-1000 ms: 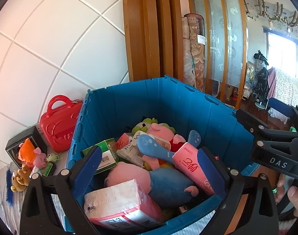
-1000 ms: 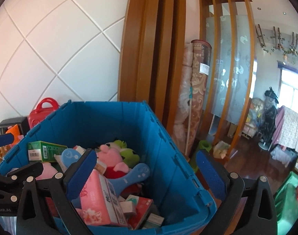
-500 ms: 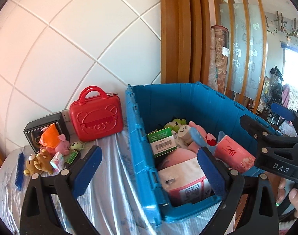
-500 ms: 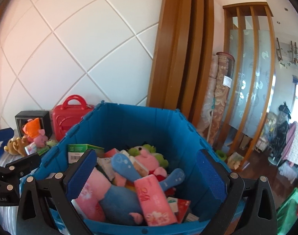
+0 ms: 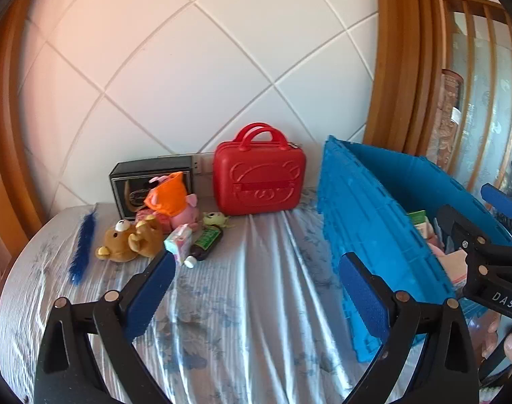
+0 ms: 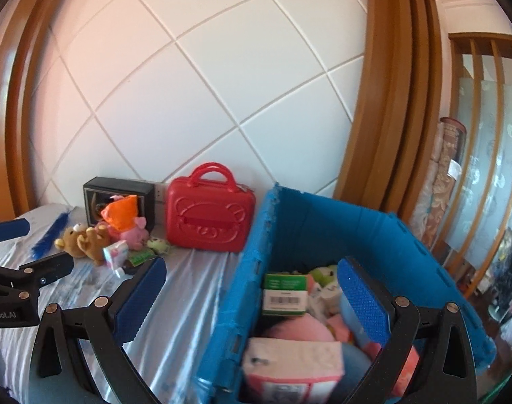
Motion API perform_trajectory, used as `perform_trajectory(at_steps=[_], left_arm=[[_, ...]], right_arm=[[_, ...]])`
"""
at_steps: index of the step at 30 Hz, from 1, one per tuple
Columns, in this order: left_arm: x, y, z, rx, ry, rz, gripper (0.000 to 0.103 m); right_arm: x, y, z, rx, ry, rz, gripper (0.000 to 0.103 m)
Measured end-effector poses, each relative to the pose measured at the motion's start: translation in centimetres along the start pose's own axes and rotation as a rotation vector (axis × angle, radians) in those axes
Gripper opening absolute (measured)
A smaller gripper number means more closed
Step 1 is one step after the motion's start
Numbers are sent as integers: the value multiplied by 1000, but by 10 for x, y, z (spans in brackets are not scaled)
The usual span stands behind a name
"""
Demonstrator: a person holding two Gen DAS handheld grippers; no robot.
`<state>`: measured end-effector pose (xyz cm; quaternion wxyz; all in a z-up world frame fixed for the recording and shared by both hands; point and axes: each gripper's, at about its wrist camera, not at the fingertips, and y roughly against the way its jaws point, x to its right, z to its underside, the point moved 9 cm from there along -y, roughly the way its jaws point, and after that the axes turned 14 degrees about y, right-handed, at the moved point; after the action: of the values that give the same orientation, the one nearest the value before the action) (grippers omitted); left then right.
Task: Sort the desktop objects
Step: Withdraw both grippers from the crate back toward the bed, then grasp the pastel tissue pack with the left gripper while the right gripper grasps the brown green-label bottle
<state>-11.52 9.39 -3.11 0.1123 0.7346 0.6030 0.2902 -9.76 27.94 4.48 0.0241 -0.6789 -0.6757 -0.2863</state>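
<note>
Blue crate point(image 5: 374, 235) now sits at the right as both views have swung left; left gripper point(image 5: 256, 289) and right gripper point(image 6: 252, 296) gape wide and empty, facing the far-left toy cluster point(image 5: 155, 229) still to sort.

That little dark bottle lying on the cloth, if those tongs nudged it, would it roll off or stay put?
The dark bottle lies on its side, so a sideways nudge would probably roll it. The wrinkled cloth and the small pink-and-white carton right beside it would likely stop it soon. Its rounded, seemingly smooth body may slip between flat pads, so gripping across its middle seems safest.
</note>
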Motion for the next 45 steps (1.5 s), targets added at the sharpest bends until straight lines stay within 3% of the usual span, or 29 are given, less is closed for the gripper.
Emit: perform_trajectory(at_steps=[6,14,27,32,37,41,45], left_arm=[[-74,-21,-6,-19,59,-110,99],[-135,-81,-5,-100,124,-176,99],[-178,-276,18,-275,90,-151,98],[-193,-346,28,-332,53,-136,81],[-205,-387,36,-358,47,-122,67],[-203,-405,43,-362,30,-114,65],[-201,-416,48,-367,9,-123,65]], right_arm=[[-72,-32,-30,21,39,-113,103],[-148,-104,-38,-39,92,-241,103],[-200,-287,5,-289,6,-304,103],[-229,-353,32,-400,-55,-323,103],[-257,-401,51,-473,-86,-353,102],[-278,-425,61,-521,-99,-377,90],[-297,-442,60,-534,-105,-412,87]])
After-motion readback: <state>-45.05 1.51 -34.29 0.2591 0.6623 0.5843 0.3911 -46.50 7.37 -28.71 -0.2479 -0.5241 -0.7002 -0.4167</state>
